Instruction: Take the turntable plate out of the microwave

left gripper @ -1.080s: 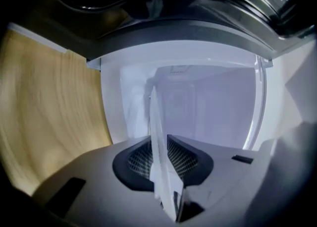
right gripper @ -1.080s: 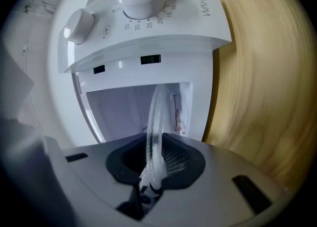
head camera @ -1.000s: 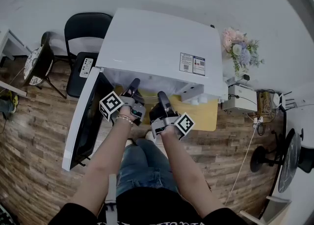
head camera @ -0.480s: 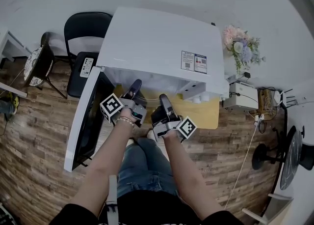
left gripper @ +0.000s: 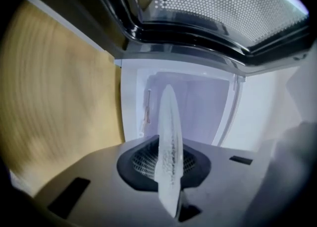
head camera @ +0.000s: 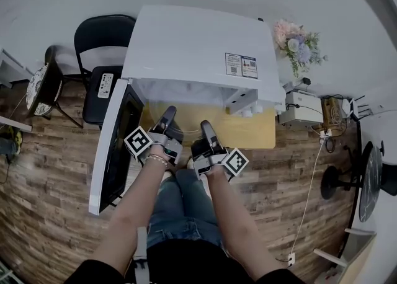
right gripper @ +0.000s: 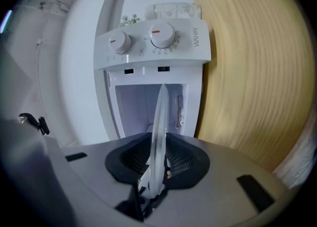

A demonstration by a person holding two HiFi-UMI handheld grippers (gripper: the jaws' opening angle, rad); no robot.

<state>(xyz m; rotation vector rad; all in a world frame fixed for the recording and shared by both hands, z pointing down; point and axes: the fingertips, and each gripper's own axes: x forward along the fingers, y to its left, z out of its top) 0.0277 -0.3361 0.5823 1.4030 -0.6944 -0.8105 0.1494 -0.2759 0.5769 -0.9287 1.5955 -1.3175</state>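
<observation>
A wood-plank floor point(head camera: 43, 208) lies under everything in the head view. On it stands a pale wooden table point(head camera: 251, 133) that carries a white microwave point(head camera: 198, 47). The microwave's door point(head camera: 115, 146) is swung wide open to the left. A black chair point(head camera: 102, 35) stands behind the door.

The glass turntable plate point(left gripper: 170, 132) is at the mouth of the cavity, held on either side and seen edge-on from each gripper. How much of it remains inside cannot be told. The left gripper point(head camera: 169, 114) is clenched on one rim of the plate, its pads pressed against the glass. The right gripper point(head camera: 205, 128) clamps the opposite rim. Two control knobs point(right gripper: 162, 34) show above the opening in the right gripper view.
</observation>
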